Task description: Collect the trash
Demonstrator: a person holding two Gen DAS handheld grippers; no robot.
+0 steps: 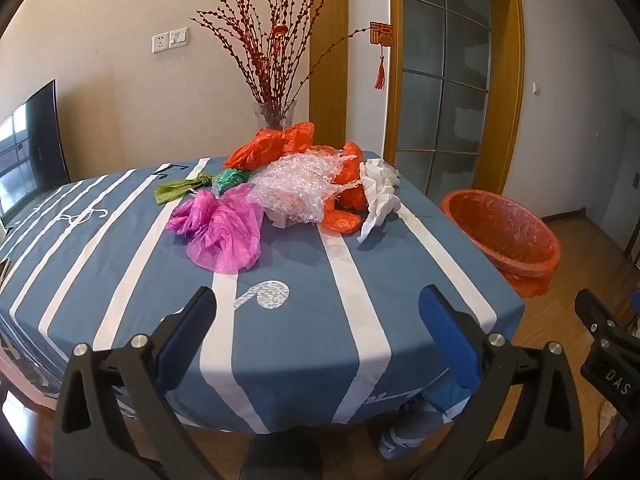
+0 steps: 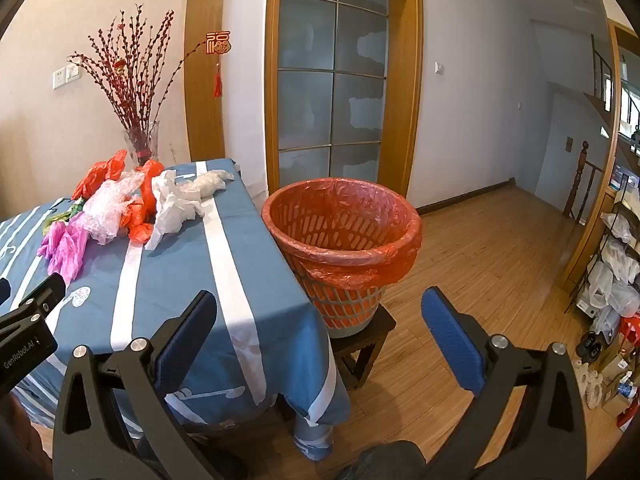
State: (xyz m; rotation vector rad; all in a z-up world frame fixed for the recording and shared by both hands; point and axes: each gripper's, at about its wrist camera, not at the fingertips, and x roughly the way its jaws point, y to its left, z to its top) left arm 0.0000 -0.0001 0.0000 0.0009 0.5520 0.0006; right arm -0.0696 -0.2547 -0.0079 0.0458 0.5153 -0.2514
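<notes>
A heap of crumpled trash lies on the far half of the table: a pink bag (image 1: 222, 232), clear bubble wrap (image 1: 298, 184), orange bags (image 1: 262, 146), a green bag (image 1: 232, 179) and white paper (image 1: 378, 196). The same heap shows in the right wrist view, with the pink bag (image 2: 66, 246) and white paper (image 2: 172, 206). An orange-lined waste basket (image 2: 340, 248) stands on a dark stool beside the table's right edge, also seen as the basket (image 1: 506, 236). My left gripper (image 1: 316, 300) is open above the table's near edge, short of the heap. My right gripper (image 2: 318, 304) is open near the table's corner, empty.
The table wears a blue cloth with white stripes (image 1: 120, 264). A glass vase of red branches (image 1: 274, 116) stands behind the heap. Wooden floor (image 2: 480, 264) stretches right of the basket, with shelves of bags (image 2: 616, 276) at the far right. A television (image 1: 28, 156) is at left.
</notes>
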